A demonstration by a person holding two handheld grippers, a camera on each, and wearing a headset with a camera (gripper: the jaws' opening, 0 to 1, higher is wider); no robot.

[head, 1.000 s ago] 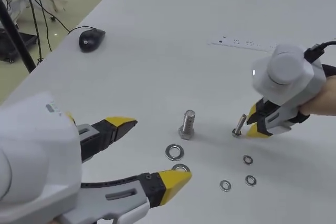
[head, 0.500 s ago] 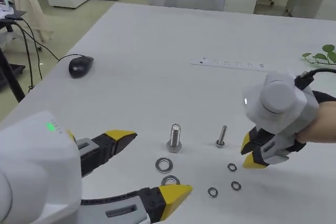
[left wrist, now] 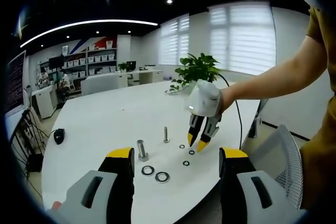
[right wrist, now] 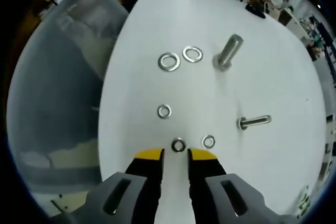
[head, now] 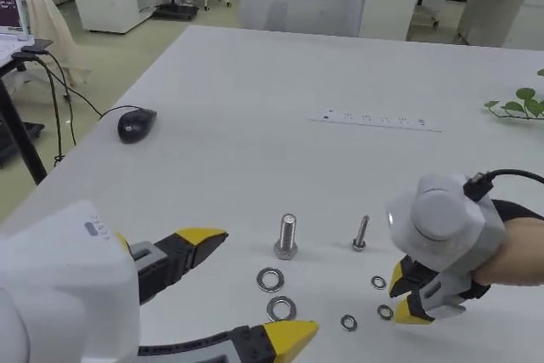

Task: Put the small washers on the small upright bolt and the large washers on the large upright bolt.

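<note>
**A:** What's biggest in the head view?

**B:** The white table [head: 255, 108]. Next is the left gripper [head: 269, 280], low on the left, with its grey body cut off by the frame's edge. Its yellow-tipped jaws stand wide apart with nothing between them.

**A:** And the right gripper?

**B:** The right gripper [head: 404, 297] is at lower right, tips angled down at the table. From the head view its round housing covers most of the jaws, and the hand holding it runs out of frame. Its own view shows the jaws a narrow gap apart, gripping nothing.

**A:** The bolts?

**B:** The large bolt [head: 286, 237] stands upright on its head near the middle of the table. The small bolt [head: 361, 234] stands upright to its right, apart from it.

**A:** The washers?

**B:** Two large washers [head: 270, 279] lie flat on the table, side by side, just in front of the large bolt. Three small washers [head: 378, 282] lie flat near the small bolt. One of them sits just ahead of the right gripper's tips, in line with the gap. I cannot tell whether it touches a tip.
</note>
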